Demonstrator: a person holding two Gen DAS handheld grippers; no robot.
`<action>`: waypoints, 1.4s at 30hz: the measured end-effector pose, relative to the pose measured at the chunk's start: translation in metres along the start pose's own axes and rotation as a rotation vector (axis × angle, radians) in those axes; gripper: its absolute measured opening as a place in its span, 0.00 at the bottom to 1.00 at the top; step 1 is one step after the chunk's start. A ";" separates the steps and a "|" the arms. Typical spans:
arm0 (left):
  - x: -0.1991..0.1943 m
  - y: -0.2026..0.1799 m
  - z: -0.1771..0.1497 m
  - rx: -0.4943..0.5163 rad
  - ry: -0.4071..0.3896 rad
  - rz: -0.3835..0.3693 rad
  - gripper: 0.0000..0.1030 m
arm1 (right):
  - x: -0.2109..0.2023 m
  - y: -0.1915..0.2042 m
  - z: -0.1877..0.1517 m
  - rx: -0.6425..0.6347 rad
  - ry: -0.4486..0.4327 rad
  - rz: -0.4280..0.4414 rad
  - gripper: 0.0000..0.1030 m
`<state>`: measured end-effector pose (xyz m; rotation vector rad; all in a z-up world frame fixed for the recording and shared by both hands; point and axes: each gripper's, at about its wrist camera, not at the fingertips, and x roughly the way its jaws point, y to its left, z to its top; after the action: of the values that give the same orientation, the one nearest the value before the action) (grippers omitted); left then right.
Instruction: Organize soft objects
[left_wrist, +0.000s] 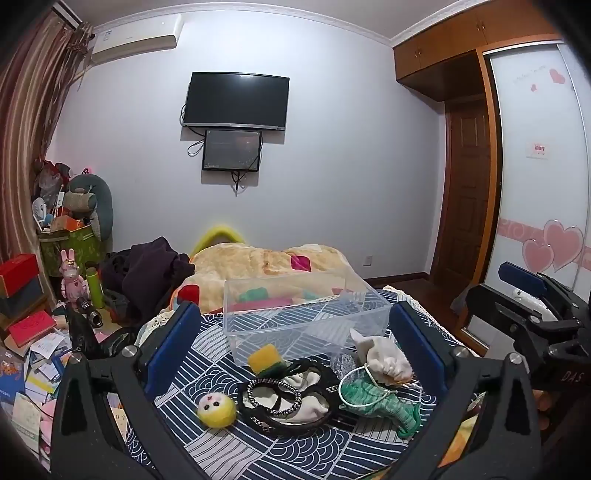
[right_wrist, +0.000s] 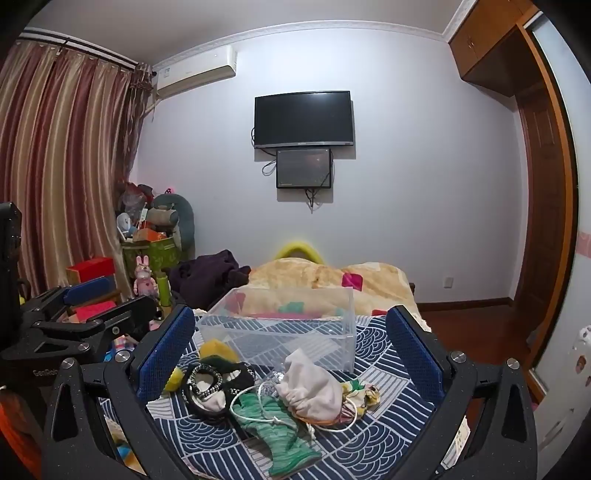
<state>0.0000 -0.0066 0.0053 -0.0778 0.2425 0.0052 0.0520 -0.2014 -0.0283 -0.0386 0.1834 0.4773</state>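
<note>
Soft objects lie in a heap on the blue patterned cloth (left_wrist: 229, 439): a yellow plush ball (left_wrist: 216, 409), a yellow-green sponge (left_wrist: 265, 359), a black slipper with beaded trim (left_wrist: 284, 402), a green knitted piece (left_wrist: 380, 404) with a white cord, and a white drawstring pouch (left_wrist: 384, 360). An empty clear plastic box (left_wrist: 306, 317) stands just behind them. My left gripper (left_wrist: 295, 332) is open and empty above the heap. In the right wrist view the slipper (right_wrist: 212, 384), green piece (right_wrist: 277, 424), pouch (right_wrist: 314, 391) and box (right_wrist: 288, 328) show, and my right gripper (right_wrist: 290, 339) is open and empty.
A beige blanket (left_wrist: 269, 262) and dark clothes (left_wrist: 147, 277) lie behind the box. Boxes, papers and toys clutter the floor at left (left_wrist: 33, 332). A wardrobe (left_wrist: 535, 184) and a door stand at right. The right gripper shows at the left view's right edge (left_wrist: 524, 314).
</note>
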 end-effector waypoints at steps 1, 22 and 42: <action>0.000 0.000 0.000 0.002 0.001 0.000 1.00 | -0.001 0.000 0.001 0.000 -0.002 0.000 1.00; -0.004 -0.002 0.000 0.013 -0.009 -0.007 1.00 | -0.006 0.001 0.005 -0.002 -0.012 0.006 1.00; -0.003 -0.006 0.002 0.021 -0.010 -0.016 1.00 | -0.007 0.001 0.005 -0.002 -0.016 0.008 1.00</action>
<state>-0.0027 -0.0126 0.0089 -0.0592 0.2321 -0.0130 0.0463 -0.2031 -0.0219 -0.0362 0.1678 0.4852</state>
